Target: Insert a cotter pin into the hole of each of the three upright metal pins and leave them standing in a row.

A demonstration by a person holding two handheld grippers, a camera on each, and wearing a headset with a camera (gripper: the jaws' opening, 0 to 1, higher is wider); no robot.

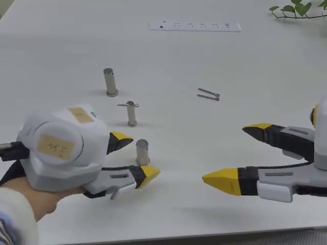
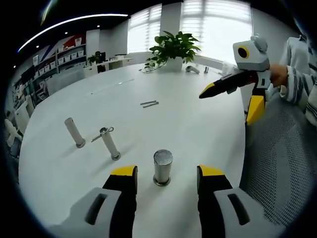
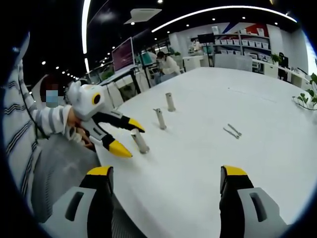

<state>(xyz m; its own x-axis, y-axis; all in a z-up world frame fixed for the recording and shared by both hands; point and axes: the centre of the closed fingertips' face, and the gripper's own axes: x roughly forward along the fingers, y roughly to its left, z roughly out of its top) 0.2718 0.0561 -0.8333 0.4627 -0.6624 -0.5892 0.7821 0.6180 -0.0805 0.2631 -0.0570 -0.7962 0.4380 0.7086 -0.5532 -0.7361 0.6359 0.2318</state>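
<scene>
**Head view: left jaws straddled the nearest pin, spare cotter pins waited up at 11 o'clock of the right jaws**

And there it was: the left gripper (image 1: 137, 155) sat low on the desk (image 1: 265, 66), jaws apart, with the nearest pin (image 1: 142, 152) standing upright in the gap. Neither tip appeared to touch it. In the left gripper view that pin rose dead ahead at 12 o'clock, its long axis vertical.

From it the row ran off toward 11 o'clock. First came the middle pin (image 1: 132, 113), with a fitted cotter pin (image 1: 125, 105) poking out of its top toward 9 o'clock. Beyond it stood the far pin (image 1: 109, 81), whose top looked bare.

The right gripper (image 1: 238, 154) hovered well apart on the right, jaws wide and empty, tips pointing to 9 o'clock. The loose cotter pins (image 1: 208, 95) lay flat side by side at about 11 o'clock from it. Their long axes ran roughly 9-to-3, tipped slightly.

My read was that the right gripper was the nearer one for the pickup while the left steadied the pin. Open desk lay all around them. The power strip (image 1: 194, 25) and the plant (image 1: 299, 9) sat far off at 12 and 1 o'clock. The near edge ran close under both grippers.
</scene>
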